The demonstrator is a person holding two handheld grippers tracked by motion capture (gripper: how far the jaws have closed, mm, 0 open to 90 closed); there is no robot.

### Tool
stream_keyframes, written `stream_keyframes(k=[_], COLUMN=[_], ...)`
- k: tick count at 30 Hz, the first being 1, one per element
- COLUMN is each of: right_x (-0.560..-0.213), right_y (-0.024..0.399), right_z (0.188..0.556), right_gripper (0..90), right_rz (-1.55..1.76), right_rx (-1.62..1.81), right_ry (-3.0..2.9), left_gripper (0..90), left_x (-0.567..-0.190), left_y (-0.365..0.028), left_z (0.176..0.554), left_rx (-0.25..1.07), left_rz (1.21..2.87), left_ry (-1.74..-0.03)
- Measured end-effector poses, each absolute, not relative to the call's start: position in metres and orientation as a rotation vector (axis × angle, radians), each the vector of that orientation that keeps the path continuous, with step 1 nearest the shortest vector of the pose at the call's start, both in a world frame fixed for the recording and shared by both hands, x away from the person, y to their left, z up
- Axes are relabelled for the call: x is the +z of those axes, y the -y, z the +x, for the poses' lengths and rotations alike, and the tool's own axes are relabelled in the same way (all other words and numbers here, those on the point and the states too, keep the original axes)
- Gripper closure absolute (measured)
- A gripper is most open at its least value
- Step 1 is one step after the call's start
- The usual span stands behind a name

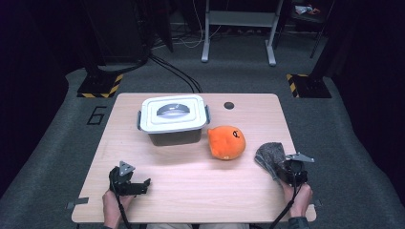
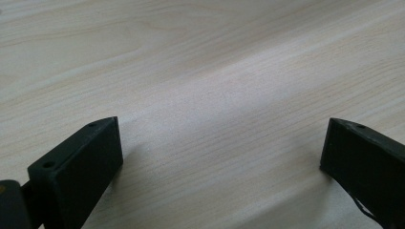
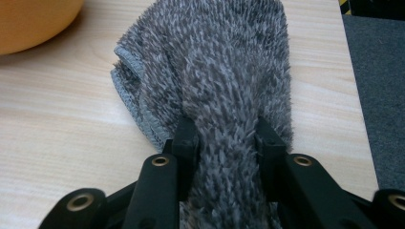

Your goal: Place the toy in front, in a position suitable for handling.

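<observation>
the grey cloth (image 3: 224, 76) lies bunched near the right edge of the desk (image 1: 191, 176), just right of the orange plush (image 1: 226, 142), and the right claw (image 3: 228, 136) has its near end pinched between the jaws; the pile bulges out on both sides of them. the left claw (image 2: 219, 143) rests low over bare wood at the near left, jaws spread wide with nothing between them. a lidded grey box (image 1: 173, 119) stands farther back, left of the plush and apart from it.

what could go wrong, as i read it: the grip sits on only a narrow fold of a thick, fluffy fabric, so a quick lift could let the pile slip through and the cloth drop. it also lies close to the desk's right rim, with the floor just beyond; a pull toward that side could drag it over the edge. a sweep toward the box could brush the plush and roll it.

the right gripper view shows the pinch itself, the stitched hem curling at the left of the cloth and how little fabric is caught. the high view hides that detail behind the claw body but gives the layout: box, plush, cloth and both hands. the left gripper view shows how far its jaws stand apart.
</observation>
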State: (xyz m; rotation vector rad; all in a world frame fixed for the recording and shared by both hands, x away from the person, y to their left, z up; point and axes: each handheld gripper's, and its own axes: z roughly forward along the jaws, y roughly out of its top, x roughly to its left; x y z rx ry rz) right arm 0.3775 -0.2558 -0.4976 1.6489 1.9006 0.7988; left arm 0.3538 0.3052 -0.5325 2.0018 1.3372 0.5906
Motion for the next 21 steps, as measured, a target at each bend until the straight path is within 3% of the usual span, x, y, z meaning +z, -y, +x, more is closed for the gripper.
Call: stream_keyframes(k=[6, 18, 21], right_x=[-0.5, -0.508, -0.511], right_y=[0.255, 0.253, 0.251], right_z=[0.387, 0.398, 0.401], right_gripper=[63.8, 41.3, 32.1], right_rz=[1.688, 1.724, 1.718], right_rx=[0.809, 0.772, 0.782], right_ry=[-1.873, -1.875, -1.879], left_gripper=[0.1, 0.0, 0.0], left_x=[-0.532, -0.533, -0.532], left_y=[-0.305, -0.305, -0.305], left_z=[0.354, 0.354, 0.354], left_rx=[0.591, 0.592, 0.591], left_rz=[2.002, 2.001, 2.002], left_ry=[-1.337, -1.337, -1.337])
